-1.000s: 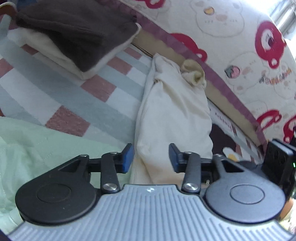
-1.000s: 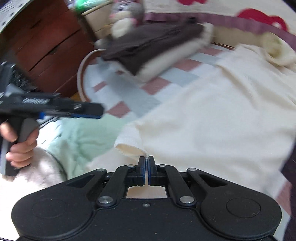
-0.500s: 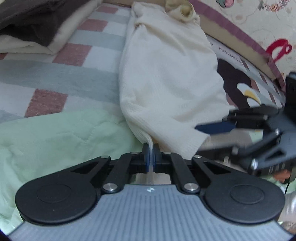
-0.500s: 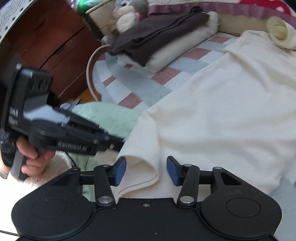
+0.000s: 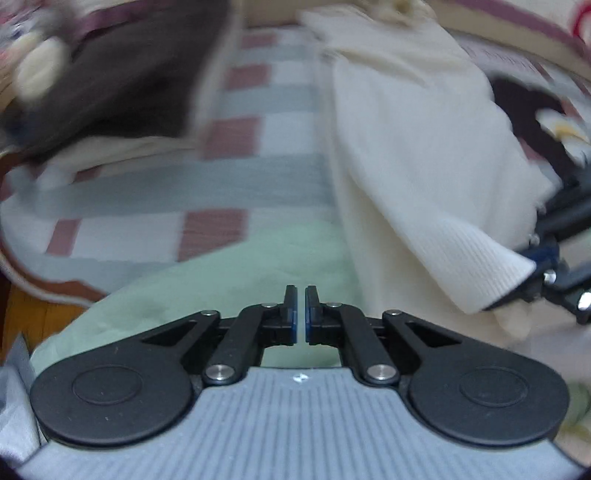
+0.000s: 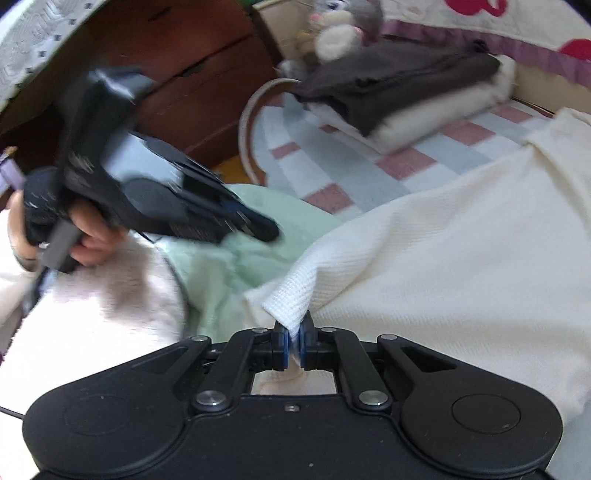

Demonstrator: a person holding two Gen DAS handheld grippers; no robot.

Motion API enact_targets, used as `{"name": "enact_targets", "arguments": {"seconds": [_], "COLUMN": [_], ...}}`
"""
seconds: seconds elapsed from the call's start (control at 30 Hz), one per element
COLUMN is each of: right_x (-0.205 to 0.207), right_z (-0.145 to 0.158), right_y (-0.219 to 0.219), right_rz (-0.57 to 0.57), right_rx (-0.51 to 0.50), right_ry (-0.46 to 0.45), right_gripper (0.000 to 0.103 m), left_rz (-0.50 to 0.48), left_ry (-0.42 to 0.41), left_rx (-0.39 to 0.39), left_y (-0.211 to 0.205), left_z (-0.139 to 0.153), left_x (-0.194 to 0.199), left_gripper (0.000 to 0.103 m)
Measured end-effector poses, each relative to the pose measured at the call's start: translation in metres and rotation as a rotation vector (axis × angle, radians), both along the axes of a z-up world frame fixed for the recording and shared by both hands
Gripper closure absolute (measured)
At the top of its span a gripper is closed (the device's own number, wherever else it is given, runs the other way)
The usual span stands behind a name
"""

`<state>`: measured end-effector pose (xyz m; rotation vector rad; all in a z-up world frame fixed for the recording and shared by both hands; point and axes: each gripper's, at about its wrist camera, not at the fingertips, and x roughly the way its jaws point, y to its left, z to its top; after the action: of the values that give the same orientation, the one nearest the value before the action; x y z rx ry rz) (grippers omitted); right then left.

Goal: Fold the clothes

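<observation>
A cream knit sweater [image 6: 443, 251] lies spread on the checked bedspread; it also shows in the left wrist view [image 5: 417, 147], stretching away to the right. My right gripper [image 6: 293, 343] is shut on the sweater's ribbed hem corner and holds it slightly lifted. My left gripper [image 5: 300, 314] is nearly closed with nothing between its pads, hovering over a pale green quilt [image 5: 221, 273], left of the sweater. The left gripper also appears blurred in the right wrist view [image 6: 258, 229].
A folded stack, dark brown garment on a cream one [image 6: 402, 88], lies at the far side of the checked bedspread [image 5: 258, 177]. A plush rabbit [image 6: 343, 26] and a wooden dresser [image 6: 192, 74] stand beyond. A printed bumper [image 5: 517, 29] runs along the bed's far edge.
My left gripper let go of the sweater hem and swung left over the green quilt. My right gripper closed on the hem corner it was straddling.
</observation>
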<state>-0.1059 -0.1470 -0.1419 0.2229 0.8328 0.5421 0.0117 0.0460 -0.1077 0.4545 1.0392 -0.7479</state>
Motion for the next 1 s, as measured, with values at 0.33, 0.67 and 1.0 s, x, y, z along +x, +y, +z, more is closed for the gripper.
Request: {"name": "enact_targets", "arguments": {"seconds": [0.33,0.67,1.0], "right_x": [-0.002,-0.038,-0.108], "right_z": [0.010,0.008,-0.040], "right_y": [0.018,-0.126,-0.157], "right_rz": [0.146,-0.408,-0.613], "right_rx": [0.040,0.178,0.503], "right_ry": [0.023,0.143,0.355], "right_gripper": [0.093,0.059,0.050], "left_rz": [0.075,0.011,0.161], "left_ry": [0.225,-0.007,0.378], "left_rx": [-0.123,0.069,-0.194], "left_y": [-0.030,-0.029,0.005], "left_z": [-0.037,-0.030,-0.052], "left_x": [0.017,0.003,0.044], "left_gripper": [0.048,0.047,0.044]}}
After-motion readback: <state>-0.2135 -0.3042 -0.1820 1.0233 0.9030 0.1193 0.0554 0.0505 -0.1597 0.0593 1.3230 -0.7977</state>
